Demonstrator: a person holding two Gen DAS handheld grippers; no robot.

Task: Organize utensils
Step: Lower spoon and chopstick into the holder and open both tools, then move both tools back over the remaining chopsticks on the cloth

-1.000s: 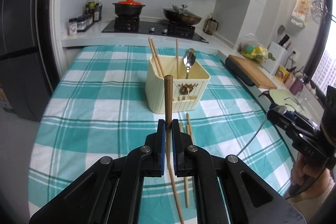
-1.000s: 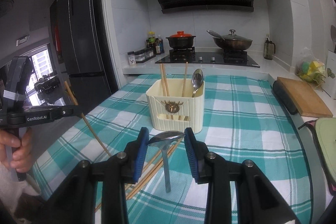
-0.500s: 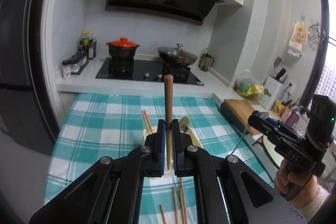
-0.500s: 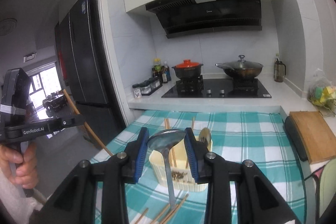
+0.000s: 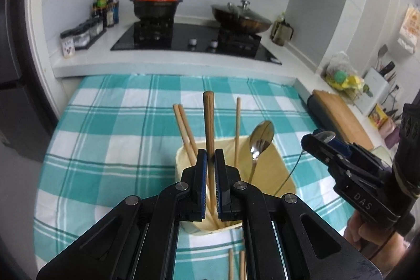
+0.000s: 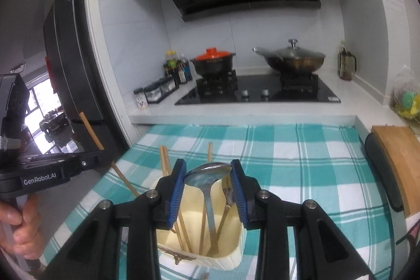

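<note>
My left gripper [image 5: 209, 152] is shut on a wooden chopstick [image 5: 208, 117] that stands nearly upright, with its lower end down inside the cream utensil holder [image 5: 273, 156]. The holder has three chopsticks and a steel spoon [image 5: 261, 138] in it. My right gripper [image 6: 208, 173] is shut on the bowl of a second steel spoon [image 6: 207, 172], and the handle hangs into the holder [image 6: 228, 261]. From the left wrist view that right gripper [image 5: 321, 137] hovers just right of the holder. The left gripper [image 6: 52, 169] and its chopstick [image 6: 90, 130] show at the left in the right wrist view.
Loose chopsticks [image 5: 231, 264] lie on the teal checked tablecloth [image 5: 105, 148] in front of the holder. Behind are a stove with a red-lidded pot [image 5: 156, 4] and a wok [image 5: 241, 17], and spice jars [image 5: 81, 36]. A wooden cutting board [image 6: 399, 162] lies along the table's right edge. A dark fridge [image 6: 68, 70] stands to the left.
Both grippers have moved forward with their loads, from in front of the holder to right over it. The chopstick's end and the spoon's handle now reach inside.
</note>
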